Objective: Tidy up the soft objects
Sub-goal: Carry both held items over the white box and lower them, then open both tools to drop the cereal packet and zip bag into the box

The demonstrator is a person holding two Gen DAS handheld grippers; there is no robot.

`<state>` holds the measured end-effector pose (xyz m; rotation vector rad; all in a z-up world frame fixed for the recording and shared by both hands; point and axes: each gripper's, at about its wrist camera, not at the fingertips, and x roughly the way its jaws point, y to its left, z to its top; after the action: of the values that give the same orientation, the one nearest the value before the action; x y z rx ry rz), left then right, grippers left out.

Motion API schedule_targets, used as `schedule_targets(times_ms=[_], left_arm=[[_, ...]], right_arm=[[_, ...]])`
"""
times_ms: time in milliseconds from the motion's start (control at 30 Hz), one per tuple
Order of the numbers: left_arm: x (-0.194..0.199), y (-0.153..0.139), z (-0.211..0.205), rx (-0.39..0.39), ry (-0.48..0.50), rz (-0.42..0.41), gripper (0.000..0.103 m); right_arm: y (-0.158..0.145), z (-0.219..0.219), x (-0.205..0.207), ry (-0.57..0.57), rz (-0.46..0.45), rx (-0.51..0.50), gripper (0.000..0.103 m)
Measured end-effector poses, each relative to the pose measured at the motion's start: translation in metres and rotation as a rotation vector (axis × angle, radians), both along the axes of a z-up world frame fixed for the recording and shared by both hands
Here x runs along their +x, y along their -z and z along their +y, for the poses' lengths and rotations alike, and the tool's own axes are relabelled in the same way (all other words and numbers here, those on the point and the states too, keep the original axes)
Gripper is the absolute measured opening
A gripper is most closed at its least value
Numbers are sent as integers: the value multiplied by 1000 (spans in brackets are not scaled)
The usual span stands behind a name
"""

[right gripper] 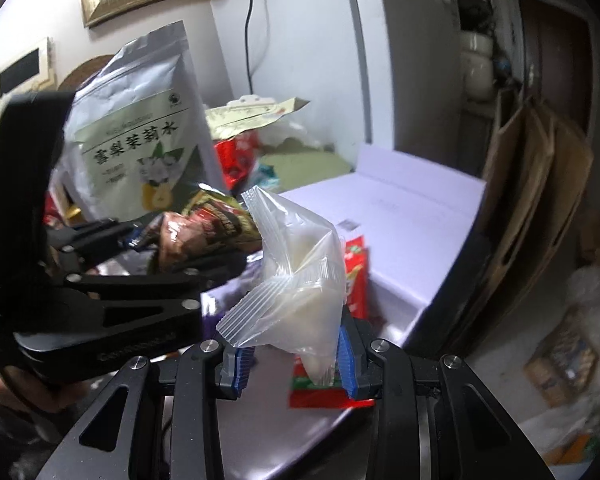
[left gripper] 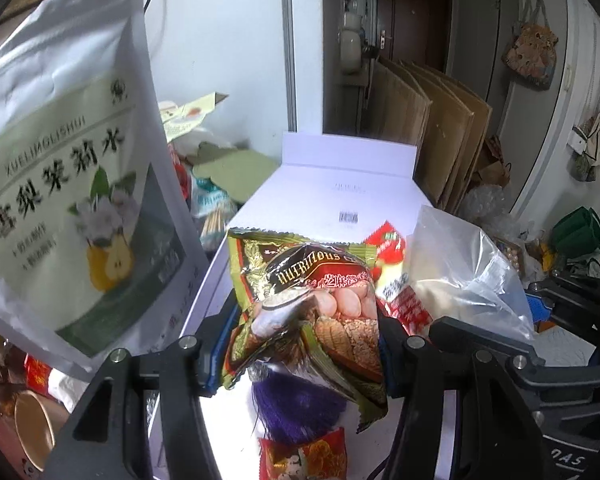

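Observation:
My left gripper (left gripper: 300,348) is shut on a shiny green and red snack packet (left gripper: 308,300) printed with nuts, held above a white box lid (left gripper: 340,196). The same packet (right gripper: 216,228) shows in the right wrist view, between the left gripper's fingers (right gripper: 172,268). My right gripper (right gripper: 292,364) is shut on a clear zip bag of white powder (right gripper: 300,280), which also appears at the right in the left wrist view as the clear bag (left gripper: 468,276). A red sachet (right gripper: 354,276) lies on the lid below it. A purple tassel (left gripper: 296,408) and a red candy packet (left gripper: 304,456) lie under the left gripper.
A tall white pouch with a pear picture (left gripper: 68,184) stands at the left. Behind it lies a heap of packets and green cloth (left gripper: 236,168). Flattened cardboard (left gripper: 440,128) leans by the wall beyond the box. Bags (left gripper: 532,52) hang on the right wall.

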<state>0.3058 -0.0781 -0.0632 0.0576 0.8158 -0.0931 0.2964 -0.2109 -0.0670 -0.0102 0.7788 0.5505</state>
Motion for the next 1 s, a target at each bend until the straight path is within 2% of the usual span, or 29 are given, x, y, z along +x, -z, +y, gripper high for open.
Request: schedule_targets(times_ms=[167,367,467,667,833,1000], left_arm=[[-8,14,2,0,10,55,56],[-11,36,2,18,-1,122,56],[-10,43,3,-3,-6,158,56],[-10,50,0,28,-11,189,56],[-6,66,1,22,-25,276,57],[-4,77,5,1,-35,323,57]], right_arm=[[6,5,-6,-44,41,1,35],[25,11,-3,-66,147,-10,35],[33,12,-3,-70,180,-18,35],[44,13,0,-69,239,-29,35],[49,12,1,-60,252,-20,36],[49,13,1,-62,268,-26,40]])
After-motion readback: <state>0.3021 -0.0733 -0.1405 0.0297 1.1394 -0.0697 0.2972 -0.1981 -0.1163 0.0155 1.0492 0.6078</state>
